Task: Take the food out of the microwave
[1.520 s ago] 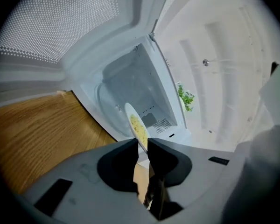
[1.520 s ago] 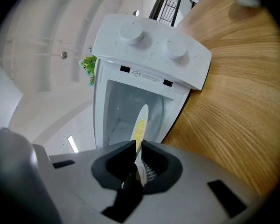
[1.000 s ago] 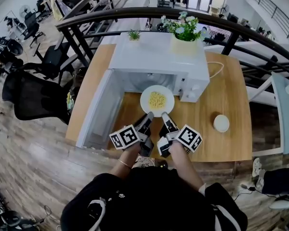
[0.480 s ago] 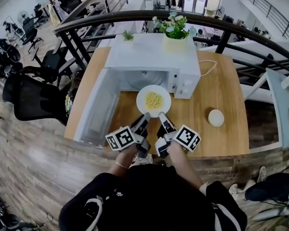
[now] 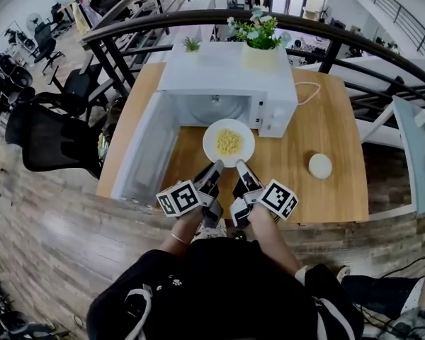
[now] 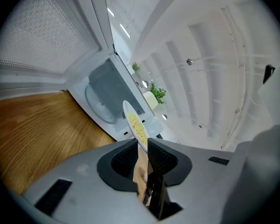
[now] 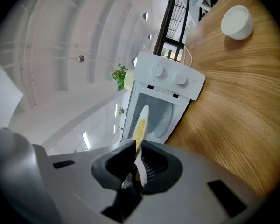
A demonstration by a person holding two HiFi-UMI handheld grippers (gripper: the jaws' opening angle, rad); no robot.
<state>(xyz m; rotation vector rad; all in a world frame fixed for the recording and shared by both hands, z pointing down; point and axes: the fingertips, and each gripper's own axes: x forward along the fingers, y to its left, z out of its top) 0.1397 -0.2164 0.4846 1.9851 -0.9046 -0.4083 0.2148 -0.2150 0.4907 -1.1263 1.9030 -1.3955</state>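
A white plate of yellow food hangs just in front of the open white microwave, above the wooden table. My left gripper is shut on the plate's near rim from the left, and my right gripper is shut on the same rim from the right. In the left gripper view the plate shows edge-on, its rim pinched between the jaws, with the empty microwave cavity behind. The right gripper view shows the plate clamped the same way.
The microwave door stands swung open at the left. A small white bowl sits on the table to the right. A potted plant stands on top of the microwave. A black railing runs behind the table.
The plate, held by both grippers, has come a little further out from the microwave toward me. The head view has shifted slightly.
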